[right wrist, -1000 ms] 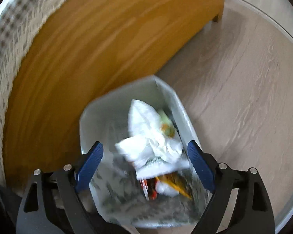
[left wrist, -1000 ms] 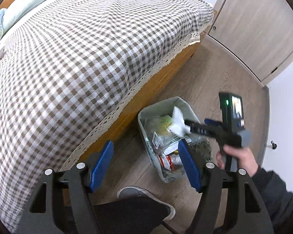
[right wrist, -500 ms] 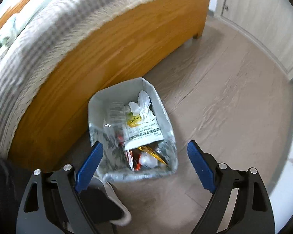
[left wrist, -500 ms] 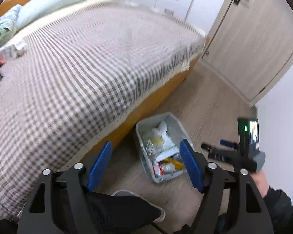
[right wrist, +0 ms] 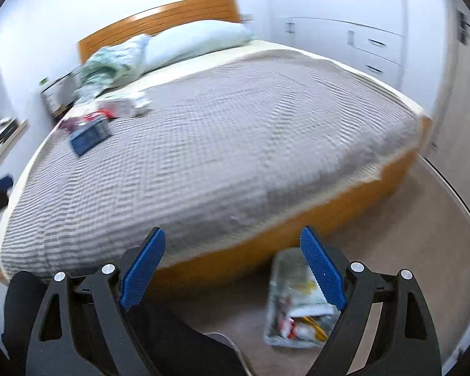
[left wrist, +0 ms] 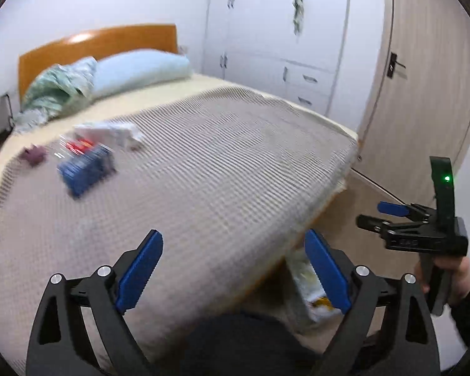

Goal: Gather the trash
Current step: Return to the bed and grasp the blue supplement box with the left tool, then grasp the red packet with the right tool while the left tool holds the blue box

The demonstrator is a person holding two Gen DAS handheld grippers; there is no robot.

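Both grippers are open and empty, raised over the near edge of the bed. My left gripper (left wrist: pixel 233 269) faces the checked bedspread. My right gripper (right wrist: pixel 232 266) also shows in the left wrist view (left wrist: pixel 373 214) at the right, held by a hand. The grey trash bin (right wrist: pixel 297 300), full of wrappers, stands on the floor by the bed frame; it also shows in the left wrist view (left wrist: pixel 307 285). Trash lies far up the bed: a blue packet (left wrist: pixel 84 169) (right wrist: pixel 89 136), a red wrapper (left wrist: pixel 78 145), white packaging (left wrist: pixel 109 133) (right wrist: pixel 122 106) and a small purple item (left wrist: pixel 33 155).
A pale blue pillow (left wrist: pixel 138 70) and green bedding (left wrist: pixel 59 89) lie by the wooden headboard (left wrist: pixel 103 44). White wardrobes (left wrist: pixel 279 40) and a wooden door (left wrist: pixel 423 78) stand at the right. My dark-clothed leg and a shoe (right wrist: pixel 225 344) are on the floor by the bin.
Both grippers have lifted and tilted up from the bin toward the bed. The white crumpled wrapper let go by the right gripper now lies in the bin.
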